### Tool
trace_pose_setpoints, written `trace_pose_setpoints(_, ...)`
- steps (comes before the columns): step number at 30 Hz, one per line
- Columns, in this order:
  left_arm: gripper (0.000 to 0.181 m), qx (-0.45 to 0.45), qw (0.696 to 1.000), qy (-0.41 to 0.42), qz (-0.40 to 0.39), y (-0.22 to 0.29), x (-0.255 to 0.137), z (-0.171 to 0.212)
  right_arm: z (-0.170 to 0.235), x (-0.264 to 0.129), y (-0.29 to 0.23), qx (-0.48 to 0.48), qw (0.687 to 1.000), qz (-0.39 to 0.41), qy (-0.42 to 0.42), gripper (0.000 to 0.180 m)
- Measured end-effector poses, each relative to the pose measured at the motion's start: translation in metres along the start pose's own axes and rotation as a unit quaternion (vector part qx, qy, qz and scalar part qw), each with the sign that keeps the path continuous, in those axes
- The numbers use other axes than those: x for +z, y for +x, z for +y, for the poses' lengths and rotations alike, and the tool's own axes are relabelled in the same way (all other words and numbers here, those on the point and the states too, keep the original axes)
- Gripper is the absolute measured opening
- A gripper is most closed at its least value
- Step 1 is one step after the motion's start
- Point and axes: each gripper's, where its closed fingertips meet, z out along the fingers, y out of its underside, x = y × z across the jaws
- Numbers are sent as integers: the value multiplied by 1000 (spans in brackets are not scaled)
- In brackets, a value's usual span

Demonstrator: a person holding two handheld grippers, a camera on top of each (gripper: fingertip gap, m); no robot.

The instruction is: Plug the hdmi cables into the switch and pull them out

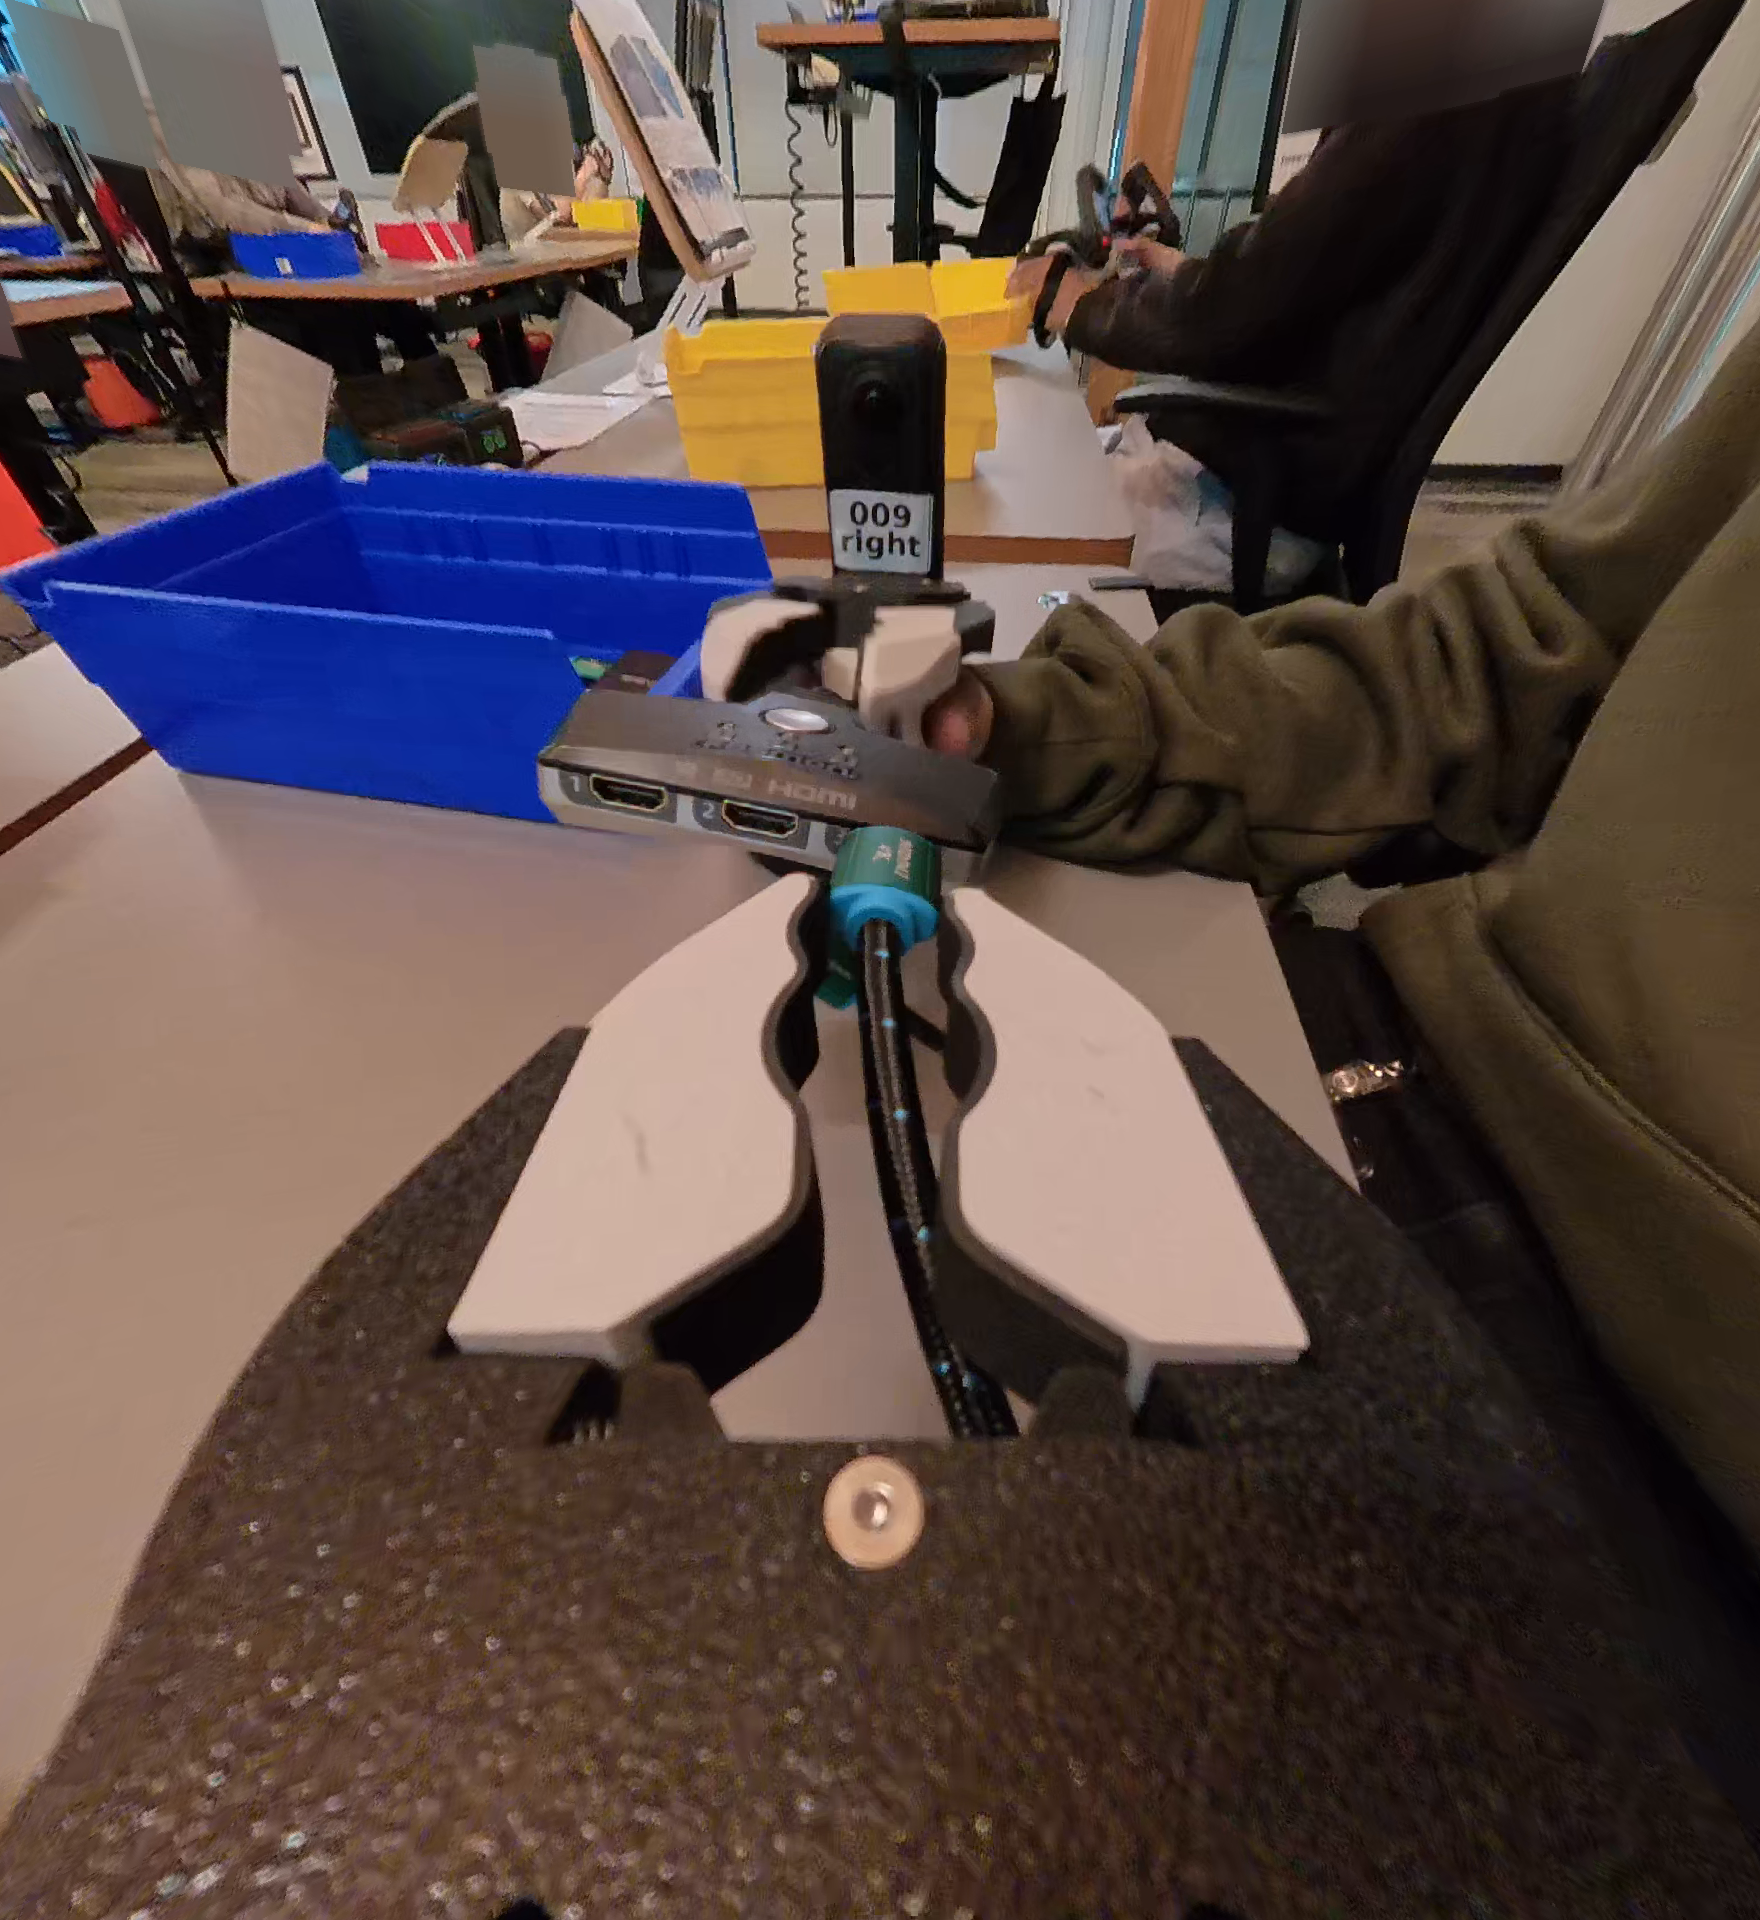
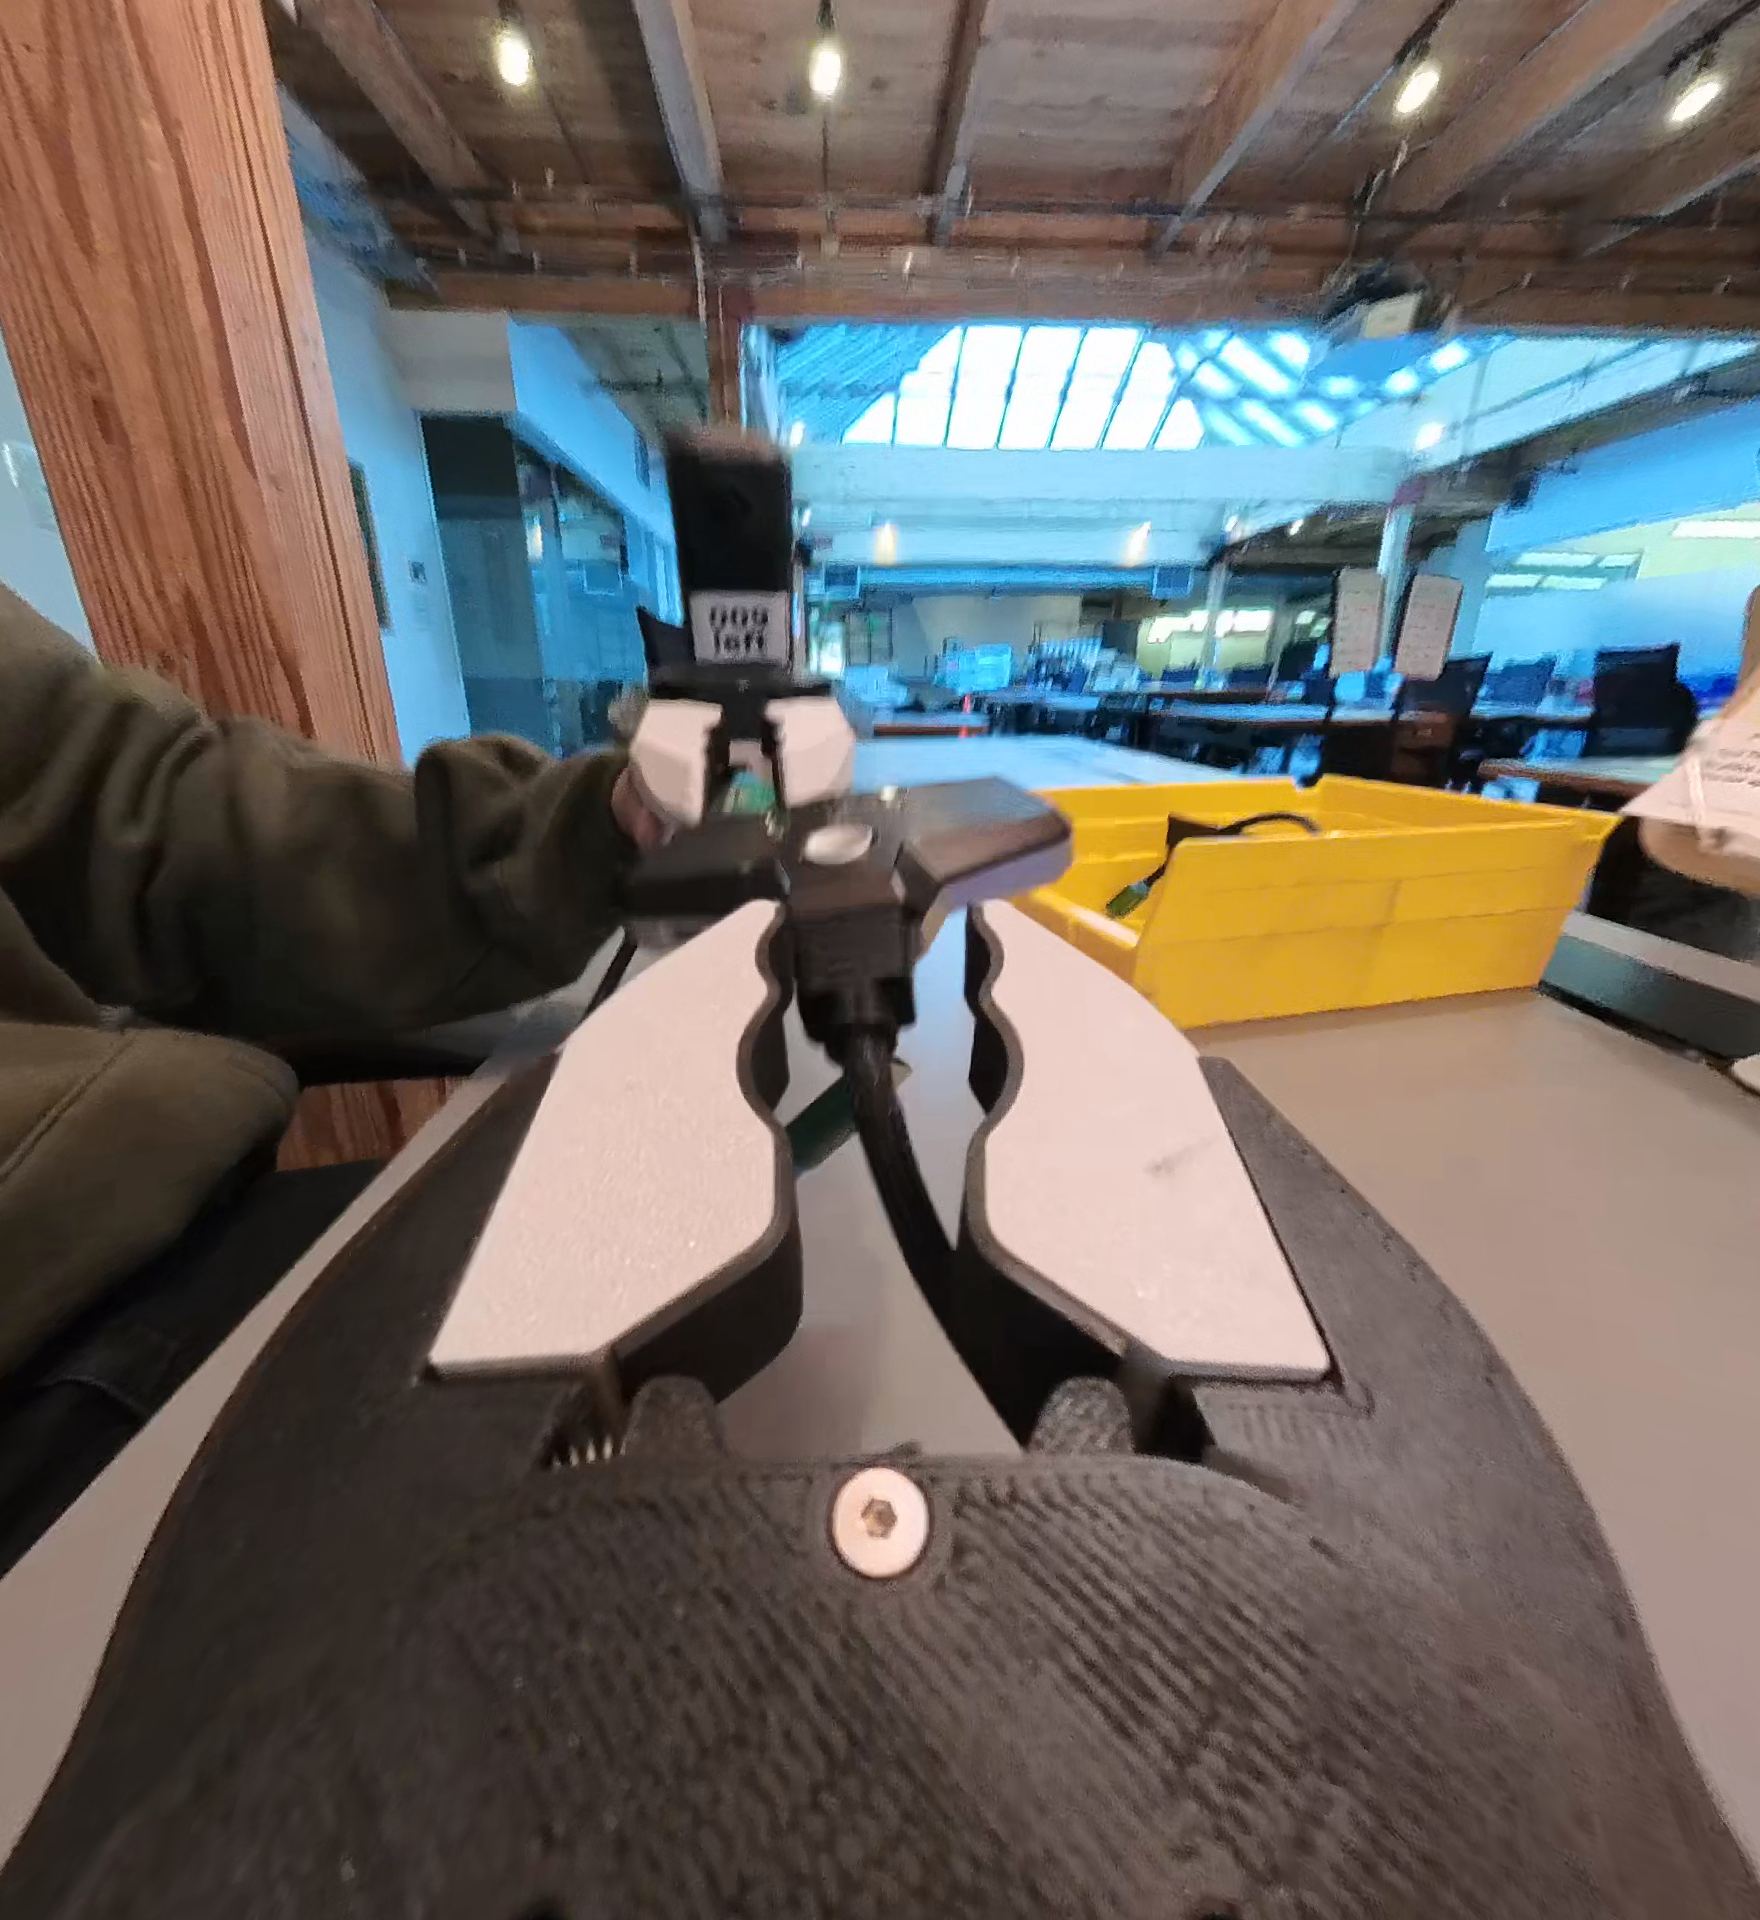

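Observation:
The black HDMI switch (image 1: 772, 774) hangs tilted above the grey table (image 1: 232, 1039), held between both grippers. My left gripper (image 1: 881, 899) is shut on a green HDMI plug (image 1: 886, 857) that sits in the switch's third front port. Its braided black-and-blue cable (image 1: 897, 1122) runs back between the fingers. The two ports to the left are empty. My right gripper (image 2: 871, 914) is shut on a black plug (image 2: 845, 935) at the back of the switch (image 2: 969, 821). It also shows in the left wrist view (image 1: 834, 665), facing me. A second green plug (image 1: 840, 987) lies underneath.
A blue bin (image 1: 336, 644) stands just behind and left of the switch. A yellow bin (image 2: 1323, 894) with a cable in it sits right of my right gripper. A wooden post (image 2: 149, 364) and the person's green sleeve (image 1: 1271, 727) are close by. Another person (image 1: 1323, 291) sits farther back.

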Motion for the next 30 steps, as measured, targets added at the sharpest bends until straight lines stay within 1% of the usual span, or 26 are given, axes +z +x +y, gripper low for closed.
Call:
trace_pose_setpoints(1, 19, -1, 1000, 0, -2, 0, 0, 2, -5, -3, 4, 7, 1000, 11, 23, 30)
trace_pose_setpoints(2, 19, -1, 1000, 6, -2, 0, 0, 1, -7, -5, 5, 14, 999, 14, 34, 11)
trace_pose_setpoints(3, 19, 0, 1000, 9, 2, 2, 0, 0, -8, -5, 6, 20, 999, 13, 36, 0)
trace_pose_setpoints(4, 19, 2, 1000, 7, 2, 2, 0, 0, -8, -5, 4, 20, 999, 2, 35, 0)
trace_pose_setpoints(5, 19, 2, 1000, 5, 0, 2, 0, 0, -7, -5, 3, 17, 999, 1, 33, 5)
trace_pose_setpoints(7, 19, -1, 1000, 7, -1, 0, -2, 0, -6, -4, 7, 10, 999, 23, 30, 32)
trace_pose_setpoints(8, 19, -2, 1000, 8, -2, -1, -4, 0, -6, -3, 6, 4, 999, 23, 29, 35)
trace_pose_setpoints(12, 19, -3, 1000, 18, -3, -1, -8, -4, 0, 2, 0, -13, 1000, 16, 5, 35)
trace_pose_setpoints(20, 19, -5, 1000, 21, 0, -1, -7, -6, 6, 8, -4, -22, 999, 4, -22, 25)
trace_pose_setpoints(25, 19, -9, 1000, 24, 1, -3, -7, -8, 6, 8, -2, -23, 999, 12, -22, 28)
trace_pose_setpoints(26, 19, -10, 1000, 25, 0, -3, -8, -9, 7, 8, -1, -24, 999, 16, -24, 31)
trace_pose_setpoints(28, 19, -11, 1000, 28, 3, -4, -9, -11, 9, 10, -3, -28, 999, 13, -32, 32)
trace_pose_setpoints(29, 19, -11, 1000, 26, 4, -4, -9, -11, 10, 10, -3, -30, 999, 15, -36, 31)
trace_pose_setpoints(30, 19, -12, 1000, 22, 6, -4, -8, -10, 10, 10, -2, -30, 999, 19, -37, 26)
